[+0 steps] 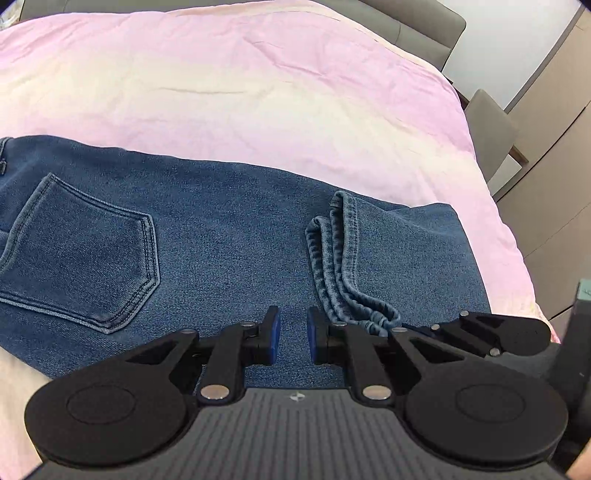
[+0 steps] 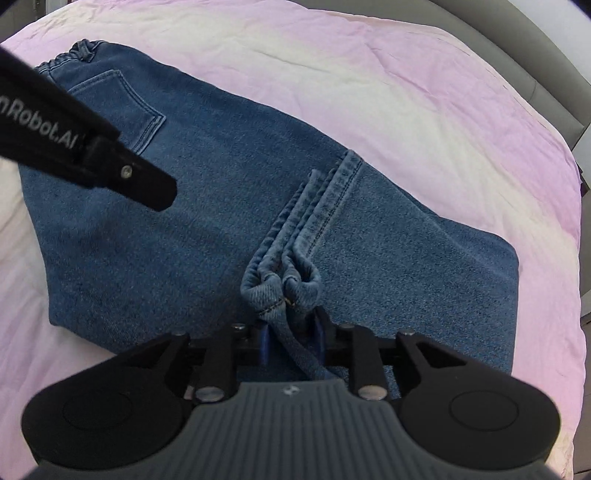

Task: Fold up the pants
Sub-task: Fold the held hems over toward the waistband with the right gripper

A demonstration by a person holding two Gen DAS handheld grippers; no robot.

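Blue denim pants (image 1: pixel 221 229) lie folded on a pink bed sheet (image 1: pixel 240 92), back pocket (image 1: pixel 85 254) up on the left. The leg hems (image 1: pixel 343 258) lie stacked on top of the pants, right of middle. My left gripper (image 1: pixel 293 336) is open and empty, low over the denim just left of the hems. In the right wrist view the pants (image 2: pixel 184 229) fill the middle, and my right gripper (image 2: pixel 291 332) is shut on the near end of the stacked hems (image 2: pixel 284 288). The left gripper's body (image 2: pixel 92 147) crosses the upper left of that view.
The bed sheet (image 2: pixel 424 110) stretches well beyond the pants on the far and right sides. A grey padded headboard (image 1: pixel 417 26) borders the bed at the back. A grey chair (image 1: pixel 491 129) and beige cabinet doors (image 1: pixel 554 147) stand to the right of the bed.
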